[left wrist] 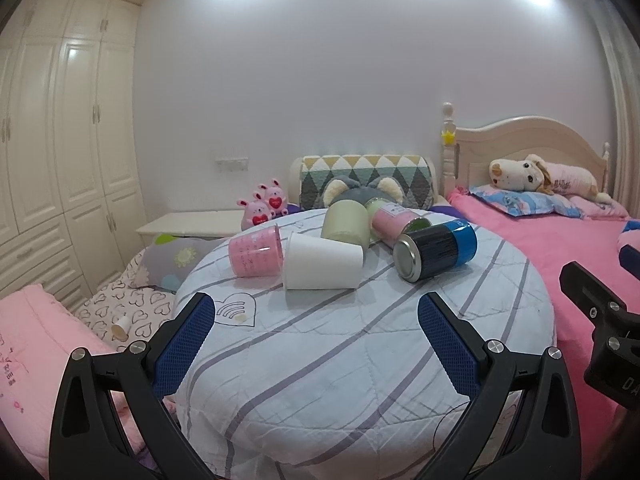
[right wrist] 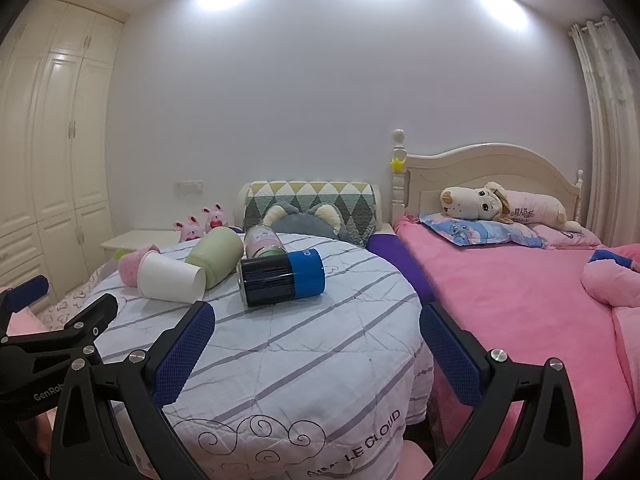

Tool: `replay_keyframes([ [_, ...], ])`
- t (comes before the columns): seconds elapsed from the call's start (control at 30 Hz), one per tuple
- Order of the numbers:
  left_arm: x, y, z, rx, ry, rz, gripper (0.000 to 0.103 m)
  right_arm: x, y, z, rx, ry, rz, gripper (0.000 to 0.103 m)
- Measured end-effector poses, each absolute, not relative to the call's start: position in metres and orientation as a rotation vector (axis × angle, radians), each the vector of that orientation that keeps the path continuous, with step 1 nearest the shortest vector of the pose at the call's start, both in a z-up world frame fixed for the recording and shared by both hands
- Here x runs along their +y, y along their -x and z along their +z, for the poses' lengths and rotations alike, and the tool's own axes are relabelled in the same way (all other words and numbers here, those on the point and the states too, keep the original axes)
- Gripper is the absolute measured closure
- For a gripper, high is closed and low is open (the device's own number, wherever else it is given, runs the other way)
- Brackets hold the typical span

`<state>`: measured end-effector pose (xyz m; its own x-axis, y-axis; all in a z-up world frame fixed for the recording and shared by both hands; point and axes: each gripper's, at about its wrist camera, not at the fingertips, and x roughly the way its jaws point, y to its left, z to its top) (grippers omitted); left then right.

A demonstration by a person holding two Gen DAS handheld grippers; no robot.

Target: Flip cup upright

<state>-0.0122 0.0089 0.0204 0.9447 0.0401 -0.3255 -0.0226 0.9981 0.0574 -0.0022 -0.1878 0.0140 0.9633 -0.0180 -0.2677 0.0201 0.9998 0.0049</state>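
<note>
Currently, five cups lie on their sides on a round table (left wrist: 360,380) covered by a striped quilt.

Left wrist view:
- White cup (left wrist: 322,261) at 12 o'clock from the left gripper (left wrist: 316,320), lying on its side, wide mouth toward 9 o'clock.
- Pink cup (left wrist: 256,253) touching the white cup at its 9 o'clock side.
- Pale green cup (left wrist: 345,222) behind the white cup, at its 1 o'clock.
- Pink-labelled jar (left wrist: 394,224) just beside the green cup, at its 3 o'clock.
- Blue-and-black can (left wrist: 436,250) at 1 o'clock from the left gripper, metal end facing the camera.

Gripper state:
- Left gripper: fingers spread wide apart, holding nothing, well short of the cups.
- Right gripper (right wrist: 316,328): fingers likewise wide apart and empty; the blue-and-black can (right wrist: 282,278) lies at its 12 o'clock, the white cup (right wrist: 172,280) at 10 o'clock.

Surroundings: a pink bed (right wrist: 500,300) at 3 o'clock of the table, with a plush dog (right wrist: 480,202) on its pillow.
</note>
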Motion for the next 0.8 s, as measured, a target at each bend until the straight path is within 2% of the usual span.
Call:
replay_keyframes([
  [0.8, 0.029, -0.008, 0.013, 0.383, 0.001, 0.084, 0.000, -0.171, -0.024, 0.015, 0.329, 0.037, 0.009, 0.000],
])
